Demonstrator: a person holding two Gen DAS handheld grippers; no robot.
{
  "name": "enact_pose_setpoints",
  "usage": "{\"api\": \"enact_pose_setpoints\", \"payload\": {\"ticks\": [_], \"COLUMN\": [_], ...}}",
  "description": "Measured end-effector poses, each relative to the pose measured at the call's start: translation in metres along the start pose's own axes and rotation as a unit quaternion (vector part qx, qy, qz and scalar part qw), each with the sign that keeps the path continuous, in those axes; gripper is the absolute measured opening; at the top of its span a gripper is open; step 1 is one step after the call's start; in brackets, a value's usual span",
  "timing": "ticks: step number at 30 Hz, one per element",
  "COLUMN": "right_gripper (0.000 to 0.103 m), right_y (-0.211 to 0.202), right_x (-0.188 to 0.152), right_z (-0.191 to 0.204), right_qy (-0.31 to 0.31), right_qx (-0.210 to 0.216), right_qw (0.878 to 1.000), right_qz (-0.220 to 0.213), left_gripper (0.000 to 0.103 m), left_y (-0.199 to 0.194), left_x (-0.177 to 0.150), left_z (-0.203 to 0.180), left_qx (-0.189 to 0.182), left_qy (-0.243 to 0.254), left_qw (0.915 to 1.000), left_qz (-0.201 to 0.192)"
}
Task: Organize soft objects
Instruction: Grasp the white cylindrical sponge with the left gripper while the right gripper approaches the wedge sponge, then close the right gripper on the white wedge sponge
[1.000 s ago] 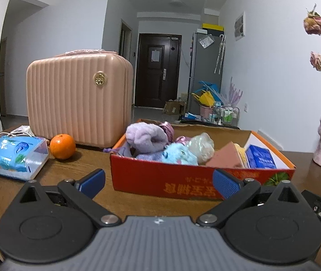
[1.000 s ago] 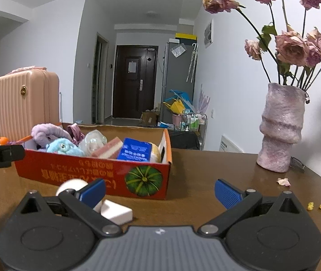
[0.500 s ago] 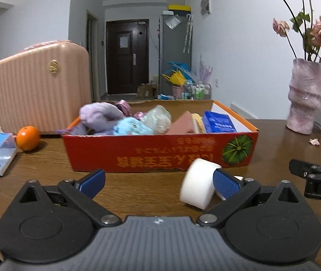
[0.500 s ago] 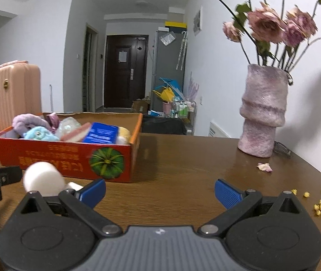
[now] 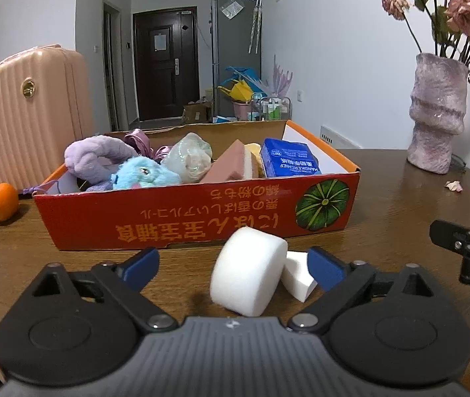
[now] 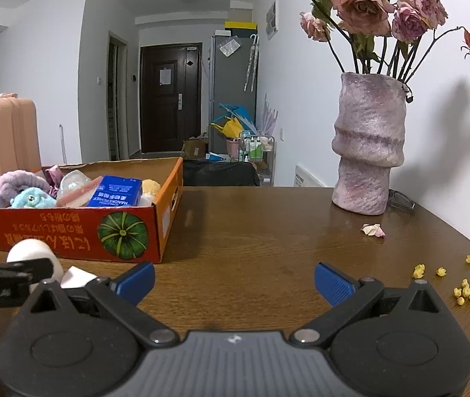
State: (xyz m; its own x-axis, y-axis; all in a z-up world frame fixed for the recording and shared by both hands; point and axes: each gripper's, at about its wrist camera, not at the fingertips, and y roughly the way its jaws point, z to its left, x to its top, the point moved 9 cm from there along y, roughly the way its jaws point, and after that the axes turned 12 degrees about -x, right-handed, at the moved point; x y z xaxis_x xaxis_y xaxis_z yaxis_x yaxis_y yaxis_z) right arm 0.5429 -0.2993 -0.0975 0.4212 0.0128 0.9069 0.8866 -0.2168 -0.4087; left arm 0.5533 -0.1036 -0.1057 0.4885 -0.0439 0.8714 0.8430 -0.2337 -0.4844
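Observation:
A white round sponge (image 5: 247, 274) stands on its edge on the wooden table, in front of a red cardboard box (image 5: 202, 221). A white wedge sponge (image 5: 296, 278) lies against its right side. My left gripper (image 5: 233, 264) is open, with the round sponge between its blue fingers, not touching. The box holds a purple plush (image 5: 97, 157), a blue plush (image 5: 142, 173), a pink sponge (image 5: 230, 165) and a blue tissue pack (image 5: 289, 162). My right gripper (image 6: 235, 281) is open and empty over bare table; the round sponge (image 6: 34, 256) shows at its far left.
A pink suitcase (image 5: 26, 115) and an orange (image 5: 1, 201) stand left of the box. A purple vase (image 6: 369, 145) with dried roses stands at the back right. A petal (image 6: 372, 230) and yellow crumbs (image 6: 465, 289) lie near the right edge.
My left gripper has swung right and closed in on the white round sponge, which now sits between its fingers. My right gripper has shifted right, toward the vase.

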Motion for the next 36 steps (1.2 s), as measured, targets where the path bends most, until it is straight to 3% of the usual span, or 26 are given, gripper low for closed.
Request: {"api": "enact_pose_setpoints", "payload": {"ticks": [3,6,8,9,21,36], "right_gripper": [0.103,0.103,0.103,0.103,0.103,0.103], "right_y": [0.001,0.001,0.001,0.002,-0.003,-0.01], "right_x": [-0.001,-0.001,-0.002,-0.002,-0.003,-0.005], "right_z": [0.002,0.003,0.003,0.003,0.006,0.063], "right_qy": [-0.002,-0.003,-0.006,-0.007,0.013,0.026], "right_qx": [0.002,0.0,-0.004,-0.008,-0.032,0.0], "right_qw": [1.0,1.0,1.0,1.0,0.999,0.999], "right_qz": [0.002,0.002,0.0,-0.001,0.004,0.026], "left_gripper": [0.083,0.058,0.036,0.031,0.03,0.03], "left_y": [0.008,0.015,0.018,0.018,0.009,-0.018], "left_x": [0.0,-0.003,-0.005,-0.006,-0.002,0.012], "left_z": [0.0,0.001,0.001,0.001,0.0,0.029], "left_qx": [0.007,-0.005,-0.018,-0.025,-0.035,-0.033], "left_qy": [0.005,0.001,-0.005,-0.007,-0.011,-0.02], "left_qw": [0.9999,0.9997,0.9993,0.9991,0.9991,0.9992], "left_qz": [0.008,0.024,0.033,0.035,0.023,-0.013]}}
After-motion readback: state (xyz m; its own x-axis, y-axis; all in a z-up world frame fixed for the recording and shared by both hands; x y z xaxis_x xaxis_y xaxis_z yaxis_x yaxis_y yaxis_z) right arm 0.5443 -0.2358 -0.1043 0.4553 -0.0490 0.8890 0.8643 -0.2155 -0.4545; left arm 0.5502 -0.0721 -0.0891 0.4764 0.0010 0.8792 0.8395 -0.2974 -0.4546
